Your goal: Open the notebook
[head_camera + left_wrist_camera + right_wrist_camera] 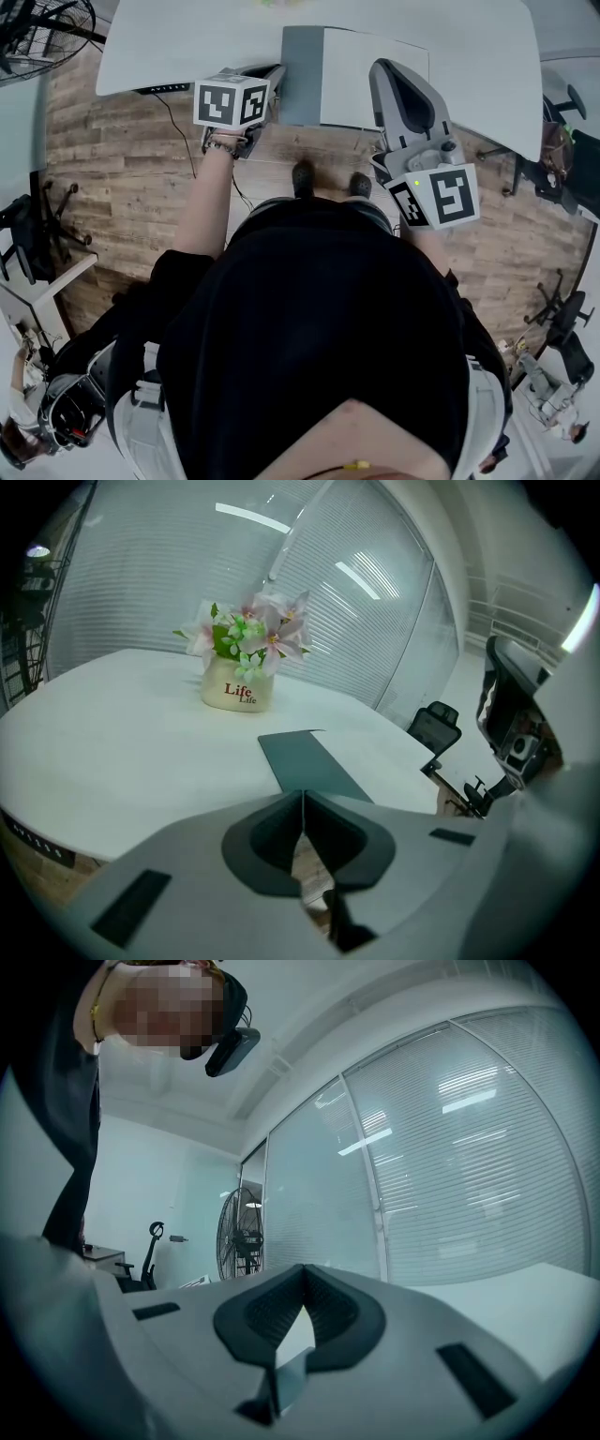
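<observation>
The notebook [352, 80] lies shut on the white table [187, 47], with a dark grey band along its left side and a pale cover. My left gripper [274, 75] is shut and empty, tilted down beside the notebook's near left corner. In the left gripper view the jaws [302, 797] meet just short of the grey band [305, 761]. My right gripper [382, 67] hangs level over the notebook's right part. Its jaws [302, 1271] meet at the tips with nothing gripped, and a grey edge shows below them.
A pot of pink flowers [239, 682] stands further back on the table. A floor fan [37, 33] is at the far left, also in the right gripper view [244, 1241]. Office chairs [562, 319] stand round the wooden floor. A black cable [183, 141] hangs under the table's left part.
</observation>
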`<action>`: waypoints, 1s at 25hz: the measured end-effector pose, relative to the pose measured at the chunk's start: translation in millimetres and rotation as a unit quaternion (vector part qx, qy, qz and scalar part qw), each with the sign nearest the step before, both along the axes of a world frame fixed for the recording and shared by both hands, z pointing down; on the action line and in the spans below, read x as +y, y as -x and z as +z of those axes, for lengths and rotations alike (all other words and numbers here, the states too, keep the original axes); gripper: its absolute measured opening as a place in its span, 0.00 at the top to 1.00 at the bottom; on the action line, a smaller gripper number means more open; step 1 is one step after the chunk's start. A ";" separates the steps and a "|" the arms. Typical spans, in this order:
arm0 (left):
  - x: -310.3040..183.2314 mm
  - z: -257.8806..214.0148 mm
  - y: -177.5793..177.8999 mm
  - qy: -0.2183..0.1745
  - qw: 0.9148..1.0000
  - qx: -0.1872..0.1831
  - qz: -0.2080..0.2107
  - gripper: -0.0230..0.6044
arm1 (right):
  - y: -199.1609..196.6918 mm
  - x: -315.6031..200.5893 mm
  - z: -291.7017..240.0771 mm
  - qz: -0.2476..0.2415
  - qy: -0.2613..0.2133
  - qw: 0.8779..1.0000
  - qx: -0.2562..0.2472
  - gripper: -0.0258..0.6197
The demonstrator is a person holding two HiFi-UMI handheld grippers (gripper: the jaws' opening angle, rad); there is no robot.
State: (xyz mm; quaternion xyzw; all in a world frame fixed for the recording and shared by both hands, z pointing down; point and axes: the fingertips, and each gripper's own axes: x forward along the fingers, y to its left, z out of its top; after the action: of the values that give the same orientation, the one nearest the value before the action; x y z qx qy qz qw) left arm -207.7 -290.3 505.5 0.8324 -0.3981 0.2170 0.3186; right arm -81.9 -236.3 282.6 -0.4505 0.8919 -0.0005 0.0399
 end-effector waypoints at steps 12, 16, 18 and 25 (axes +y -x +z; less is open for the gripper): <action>1.9 -6.4 5.8 -0.026 0.999 -0.017 -0.007 0.94 | 1.2 -0.2 0.6 -0.003 0.002 1.000 -0.003 0.95; 2.6 -18.3 -2.1 -0.049 0.999 -0.023 -0.001 0.94 | -3.9 0.7 -2.1 -0.004 0.000 1.000 -0.005 0.95; 3.7 -21.9 -7.6 -0.053 0.998 -0.025 0.001 0.94 | -8.2 1.3 -3.5 -0.004 -0.001 1.000 -0.007 0.95; 6.7 -38.7 -31.5 -0.071 0.997 -0.024 0.013 0.94 | -24.8 2.2 -7.3 0.001 -0.004 1.000 -0.009 0.95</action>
State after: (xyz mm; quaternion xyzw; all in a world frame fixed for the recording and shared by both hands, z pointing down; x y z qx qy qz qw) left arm -176.1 -283.6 466.8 0.8528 -0.4087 0.2123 0.2462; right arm -57.0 -234.1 275.3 -0.4512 0.8911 -0.0007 0.0493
